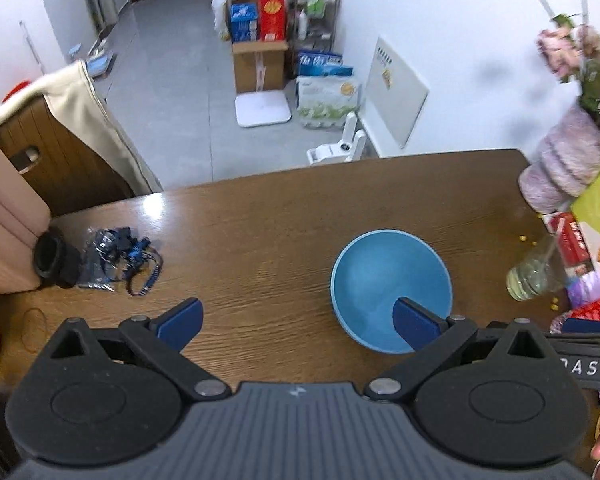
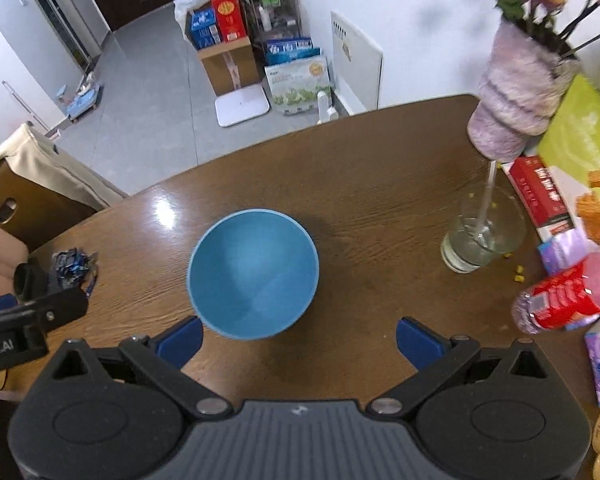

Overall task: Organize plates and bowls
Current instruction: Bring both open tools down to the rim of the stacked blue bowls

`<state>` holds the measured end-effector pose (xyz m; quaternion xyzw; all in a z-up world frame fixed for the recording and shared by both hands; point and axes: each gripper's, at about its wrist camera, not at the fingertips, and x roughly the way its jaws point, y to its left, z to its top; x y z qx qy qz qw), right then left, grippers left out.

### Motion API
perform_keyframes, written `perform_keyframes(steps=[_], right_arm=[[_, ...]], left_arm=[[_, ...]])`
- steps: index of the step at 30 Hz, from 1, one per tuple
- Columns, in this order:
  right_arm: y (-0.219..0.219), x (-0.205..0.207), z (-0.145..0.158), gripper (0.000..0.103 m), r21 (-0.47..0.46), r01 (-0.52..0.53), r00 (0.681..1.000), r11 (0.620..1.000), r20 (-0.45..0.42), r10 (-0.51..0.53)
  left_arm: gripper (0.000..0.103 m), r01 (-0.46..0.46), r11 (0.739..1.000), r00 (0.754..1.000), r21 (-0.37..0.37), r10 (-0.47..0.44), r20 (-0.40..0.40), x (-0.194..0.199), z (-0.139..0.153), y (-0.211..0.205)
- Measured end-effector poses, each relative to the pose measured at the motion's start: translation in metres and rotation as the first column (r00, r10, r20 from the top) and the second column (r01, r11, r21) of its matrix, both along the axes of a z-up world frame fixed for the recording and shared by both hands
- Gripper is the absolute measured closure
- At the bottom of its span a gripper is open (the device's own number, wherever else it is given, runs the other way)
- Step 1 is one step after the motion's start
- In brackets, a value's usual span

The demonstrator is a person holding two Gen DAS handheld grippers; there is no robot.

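Note:
A blue bowl (image 1: pixel 388 280) stands upright and empty on the brown wooden table (image 1: pixel 260 224). My left gripper (image 1: pixel 298 326) is open above the table; its right fingertip overlaps the bowl's near side in this view, its left one is over bare wood. In the right wrist view the same blue bowl (image 2: pixel 253 270) lies ahead and to the left of my right gripper (image 2: pixel 298 340), which is open with nothing between its fingers. Its left fingertip (image 2: pixel 182 338) sits close to the bowl's near left rim. No plate is visible.
A glass with water and a straw (image 2: pixel 482 236) stands right of the bowl, next to a purple vase (image 2: pixel 516 108), a red box (image 2: pixel 540 196), a lying bottle (image 2: pixel 568 294) and snack packs. A blue cord bundle (image 1: pixel 120 258) and a black cylinder (image 1: pixel 54 258) lie at the left. A chair (image 1: pixel 56 136) stands past the table's left edge.

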<state>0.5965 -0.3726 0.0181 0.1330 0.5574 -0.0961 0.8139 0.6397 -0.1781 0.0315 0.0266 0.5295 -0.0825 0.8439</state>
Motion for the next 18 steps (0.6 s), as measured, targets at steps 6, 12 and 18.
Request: perform_keyframes(steps=[6, 12, 18], right_arm=[[-0.013, 0.031, -0.045, 0.001, 0.026, 0.026, 0.998, 0.999, -0.053, -0.024], [-0.027, 0.052, -0.092, 0.006, 0.041, 0.053, 0.993, 0.998, -0.109, -0.048], [-0.031, 0.060, -0.123, 0.014, 0.055, 0.066, 0.990, 0.996, -0.132, -0.058]], left_arm=[[0.000, -0.037, 0.999, 0.998, 0.036, 0.039, -0.049, 0.029, -0.047, -0.016], [0.000, -0.064, 0.997, 0.993, 0.053, 0.069, -0.093, 0.050, -0.088, -0.027], [0.000, -0.057, 0.996, 0.992, 0.065, 0.064, -0.109, 0.060, -0.117, -0.039]])
